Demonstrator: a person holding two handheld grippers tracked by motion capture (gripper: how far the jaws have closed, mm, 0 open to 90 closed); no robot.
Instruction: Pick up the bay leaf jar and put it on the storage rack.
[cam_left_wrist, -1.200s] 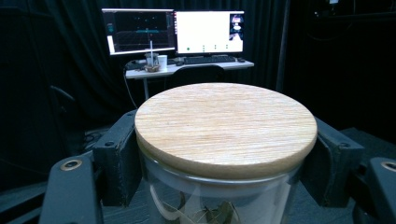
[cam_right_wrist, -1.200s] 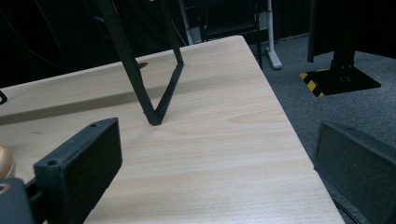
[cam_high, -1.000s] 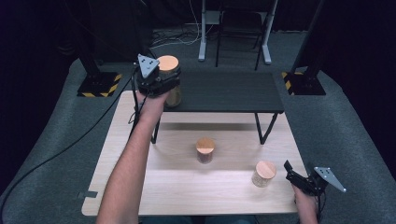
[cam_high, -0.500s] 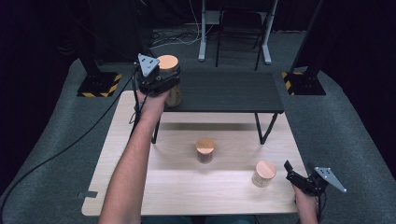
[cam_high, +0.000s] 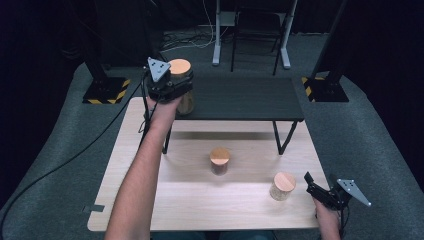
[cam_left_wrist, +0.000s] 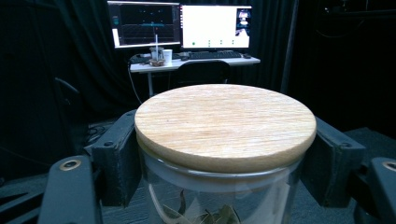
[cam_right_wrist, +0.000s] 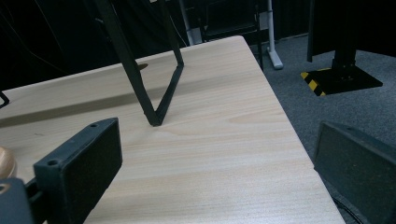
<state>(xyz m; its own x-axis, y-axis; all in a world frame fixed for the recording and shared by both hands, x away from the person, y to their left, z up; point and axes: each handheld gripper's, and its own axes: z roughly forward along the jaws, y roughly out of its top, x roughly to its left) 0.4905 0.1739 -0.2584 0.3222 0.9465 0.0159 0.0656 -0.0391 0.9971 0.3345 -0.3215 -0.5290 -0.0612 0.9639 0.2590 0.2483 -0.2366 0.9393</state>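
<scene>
three wooden-lidded glass jars are counted. one tall jar (cam_high: 182, 87) is kept at the left end of the black raised shelf (cam_high: 240, 97), where the left claw (cam_high: 167, 90) has just been loosening, jar between its jaws. two shorter jars (cam_high: 219, 161) (cam_high: 283, 186) are left on the pale wooden bench (cam_high: 200, 200). the right claw (cam_high: 320, 186) is held agape, empty, beside them.

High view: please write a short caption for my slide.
Left gripper around a lidded glass jar at the black shelf, jaws just opening.
</scene>
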